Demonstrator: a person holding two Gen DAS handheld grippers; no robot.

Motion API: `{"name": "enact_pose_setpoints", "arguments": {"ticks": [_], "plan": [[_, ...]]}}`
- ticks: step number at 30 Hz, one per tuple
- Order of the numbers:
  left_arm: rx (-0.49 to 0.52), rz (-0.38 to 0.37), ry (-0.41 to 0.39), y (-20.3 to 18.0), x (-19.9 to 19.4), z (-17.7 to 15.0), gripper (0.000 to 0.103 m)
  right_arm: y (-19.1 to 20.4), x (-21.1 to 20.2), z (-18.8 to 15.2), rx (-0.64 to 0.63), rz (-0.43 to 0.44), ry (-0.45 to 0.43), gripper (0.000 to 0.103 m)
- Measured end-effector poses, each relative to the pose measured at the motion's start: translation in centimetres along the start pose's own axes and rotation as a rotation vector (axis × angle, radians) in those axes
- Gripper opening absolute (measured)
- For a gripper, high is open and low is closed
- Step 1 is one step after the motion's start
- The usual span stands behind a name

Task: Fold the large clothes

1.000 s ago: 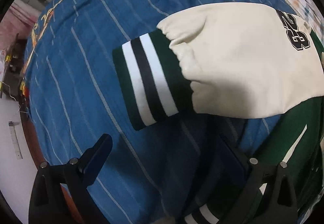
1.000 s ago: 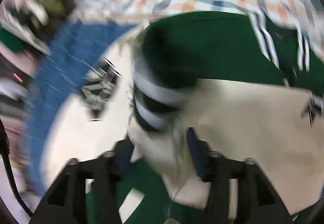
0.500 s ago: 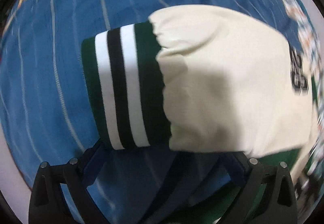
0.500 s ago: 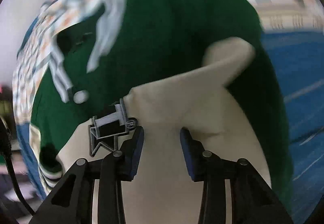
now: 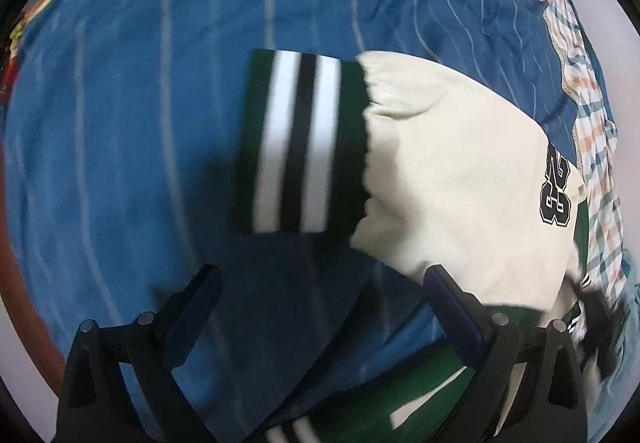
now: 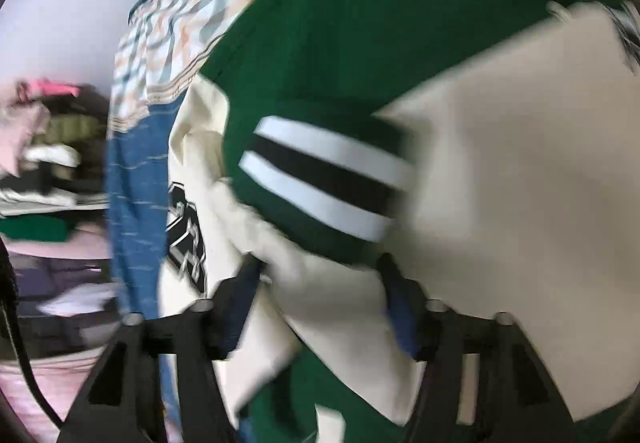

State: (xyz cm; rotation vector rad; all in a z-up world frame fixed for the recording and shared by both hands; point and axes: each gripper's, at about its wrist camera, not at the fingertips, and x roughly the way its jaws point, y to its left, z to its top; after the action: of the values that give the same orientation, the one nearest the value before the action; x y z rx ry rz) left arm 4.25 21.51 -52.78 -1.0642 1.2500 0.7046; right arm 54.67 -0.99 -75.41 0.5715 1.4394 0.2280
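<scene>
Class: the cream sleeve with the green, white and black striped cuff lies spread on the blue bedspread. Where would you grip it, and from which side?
Grip the striped cuff at its free end, coming from above over the blue bedspread: the cuff lies flat, and its ribbed band looks firmer than the loose cream sleeve.

Both fisheye views bend at the dark rims; the right wrist view is heavily motion-blurred, the left mildly, with a soft shadow under the cuff (image 5: 296, 147).

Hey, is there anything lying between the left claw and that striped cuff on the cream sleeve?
Nothing visible. The left claw hangs open over bare blue bedspread, and the striped cuff lies just ahead with only that cloth between.
</scene>
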Motion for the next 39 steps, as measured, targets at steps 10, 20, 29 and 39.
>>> {"name": "enact_pose_setpoints", "arguments": {"ticks": [10,20,29,39], "plan": [[-0.209,-0.251,0.028,-2.4,2.3,3.1,0.102,10.3,-0.9,-4.1,-0.469,-0.053,-0.007,0.060],[-0.039,-0.095,-0.265,-6.4,-1.4,11.6,0.018,10.5,-3.7,-5.2,-0.577,-0.172,0.008,0.068],[0.285,-0.069,-0.445,-13.2,-8.2,19.4,0.016,12.7,-1.9,-4.9,-0.524,-0.401,-0.241,0.033],[0.580,-0.014,-0.638,-20.9,-13.8,15.9,0.013,7.3,-7.5,-3.0,-0.350,-0.155,-0.096,0.083]]}}
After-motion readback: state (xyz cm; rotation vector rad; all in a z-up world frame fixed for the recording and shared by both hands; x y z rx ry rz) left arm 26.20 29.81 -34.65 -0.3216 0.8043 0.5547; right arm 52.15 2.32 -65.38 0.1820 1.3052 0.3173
